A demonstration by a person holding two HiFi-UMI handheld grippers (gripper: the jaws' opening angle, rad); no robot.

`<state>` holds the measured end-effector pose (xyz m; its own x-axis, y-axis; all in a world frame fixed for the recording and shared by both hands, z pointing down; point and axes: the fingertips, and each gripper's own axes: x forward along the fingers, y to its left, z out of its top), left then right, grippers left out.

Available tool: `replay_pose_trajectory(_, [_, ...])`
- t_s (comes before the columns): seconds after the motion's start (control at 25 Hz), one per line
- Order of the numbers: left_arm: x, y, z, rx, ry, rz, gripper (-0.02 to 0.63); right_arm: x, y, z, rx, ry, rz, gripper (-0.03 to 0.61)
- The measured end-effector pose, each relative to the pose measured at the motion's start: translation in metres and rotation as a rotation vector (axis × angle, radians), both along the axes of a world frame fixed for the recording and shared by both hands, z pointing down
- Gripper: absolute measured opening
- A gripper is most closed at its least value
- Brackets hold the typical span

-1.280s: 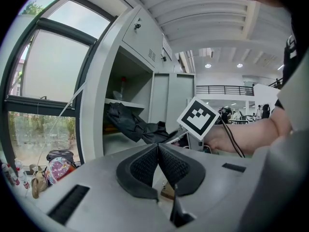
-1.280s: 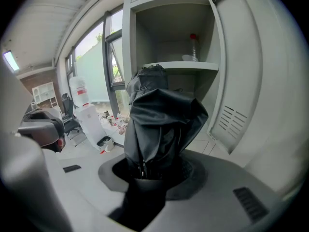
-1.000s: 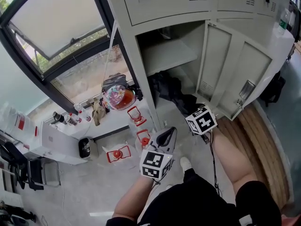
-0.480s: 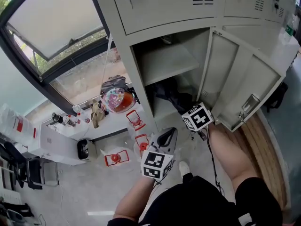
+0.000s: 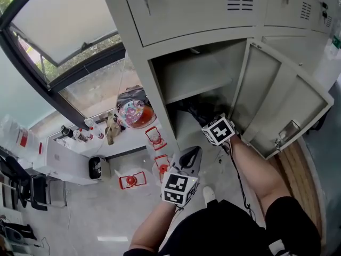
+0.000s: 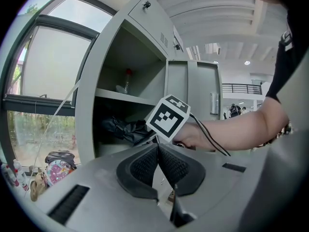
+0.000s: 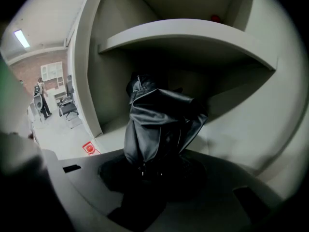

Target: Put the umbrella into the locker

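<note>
The grey locker stands open, its door swung to the right. A folded black umbrella is clamped between the jaws of my right gripper and reaches into the compartment under the shelf. In the head view the umbrella lies dark in that lower compartment, just beyond the right gripper's marker cube. My left gripper hangs lower, in front of the locker, holding nothing. In its own view the left gripper has its pads together, and the umbrella shows behind them.
A large window fills the left. Below it a colourful bag and small bottles sit on a low ledge. Red-marked items lie on the floor. A wooden strip runs along the right, and upper locker doors are closed.
My right gripper has carried the umbrella up and left, deeper into the lower compartment. The left gripper has shifted slightly toward the locker.
</note>
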<state>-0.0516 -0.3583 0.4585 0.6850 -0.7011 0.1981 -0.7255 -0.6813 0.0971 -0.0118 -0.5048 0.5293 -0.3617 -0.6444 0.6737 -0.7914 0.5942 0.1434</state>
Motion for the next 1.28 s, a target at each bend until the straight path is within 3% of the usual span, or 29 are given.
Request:
replay_pose_trajectory(0.6, [-0.015, -0.020, 0.003, -0.007, -0.008, -0.066, 0.015, -0.008, -0.043, 0.013, -0.016, 0.039, -0.011, 0.196])
replay_pose_trajectory(1.28, [-0.023, -0.016, 0.011, -0.026, -0.011, -0.088, 0.015, -0.007, -0.055, 0.037, -0.074, 0.076, 0.001, 0.207])
